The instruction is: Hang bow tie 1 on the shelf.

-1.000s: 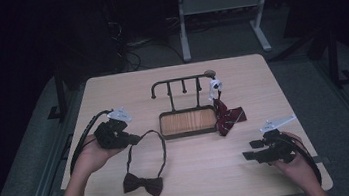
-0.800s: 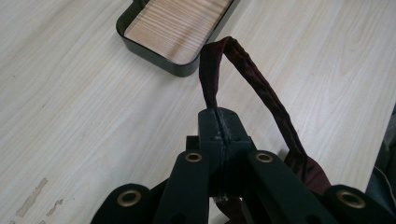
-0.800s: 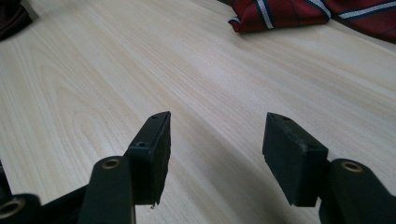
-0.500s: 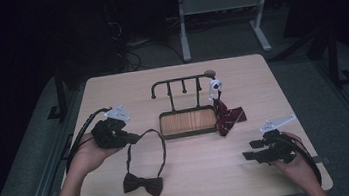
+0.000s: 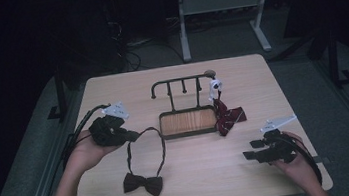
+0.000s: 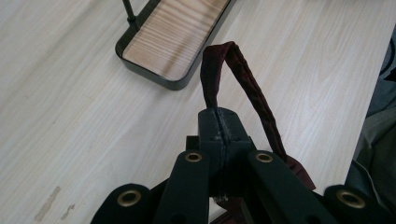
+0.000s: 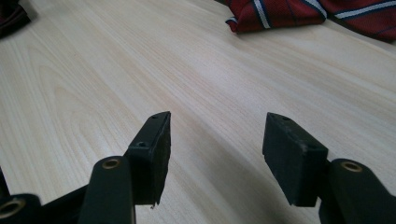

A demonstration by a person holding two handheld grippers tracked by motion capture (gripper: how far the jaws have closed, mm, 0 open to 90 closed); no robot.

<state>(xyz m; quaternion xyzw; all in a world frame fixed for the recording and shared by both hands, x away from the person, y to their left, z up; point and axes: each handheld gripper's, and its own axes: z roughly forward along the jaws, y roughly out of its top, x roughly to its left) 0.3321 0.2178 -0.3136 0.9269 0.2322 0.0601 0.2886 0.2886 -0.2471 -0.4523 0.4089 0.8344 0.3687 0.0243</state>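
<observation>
A dark maroon bow tie (image 5: 143, 184) lies near the table's front edge, and its strap loop (image 5: 144, 133) runs up to my left gripper (image 5: 134, 134). In the left gripper view the jaws are shut on that strap (image 6: 243, 74), which arches up from my left gripper (image 6: 219, 123) above the wood. A red striped bow tie (image 5: 228, 116) lies against the right end of the black stand's wooden tray (image 5: 188, 122). My right gripper (image 5: 249, 150) rests at the front right, open; nothing lies between the jaws of my right gripper (image 7: 217, 149). The striped bow tie (image 7: 303, 14) lies beyond it.
The stand's black rail (image 5: 180, 81) with pegs rises behind the tray, and a small white clip-like piece (image 5: 215, 87) sits at its right end. The tray (image 6: 177, 42) lies just ahead of the left gripper. A cable trails off the table's left edge.
My left gripper has risen a little with the strap still in it. The right gripper has stayed where it was.
</observation>
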